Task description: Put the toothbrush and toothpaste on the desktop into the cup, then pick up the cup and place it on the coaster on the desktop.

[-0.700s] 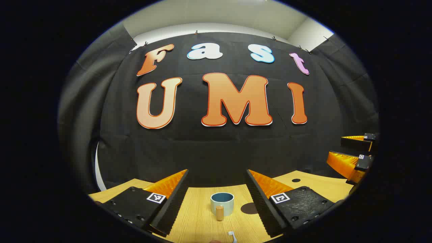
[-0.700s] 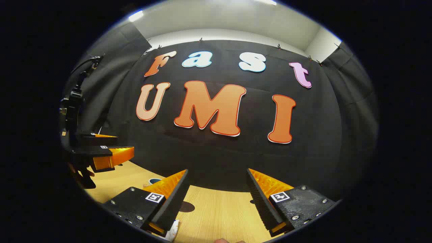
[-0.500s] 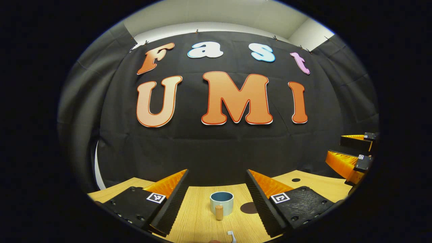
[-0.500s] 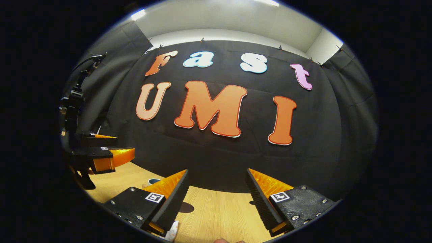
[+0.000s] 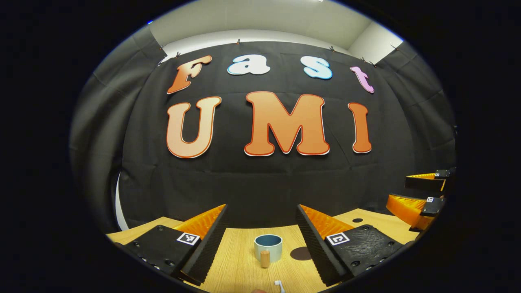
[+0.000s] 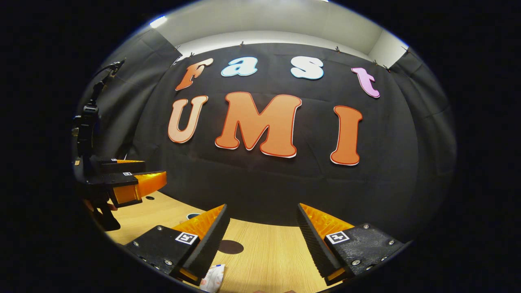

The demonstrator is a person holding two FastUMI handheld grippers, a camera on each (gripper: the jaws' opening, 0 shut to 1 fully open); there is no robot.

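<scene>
One cup [image 5: 268, 247], one toothbrush [image 5: 279, 285]

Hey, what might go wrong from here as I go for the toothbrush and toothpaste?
The toothbrush lies flat just before the cup, so a sweeping left gripper might nudge the cup. The toothpaste sits under one of the right gripper's open fingers, so a straight descent may press it rather than straddle it.
</scene>
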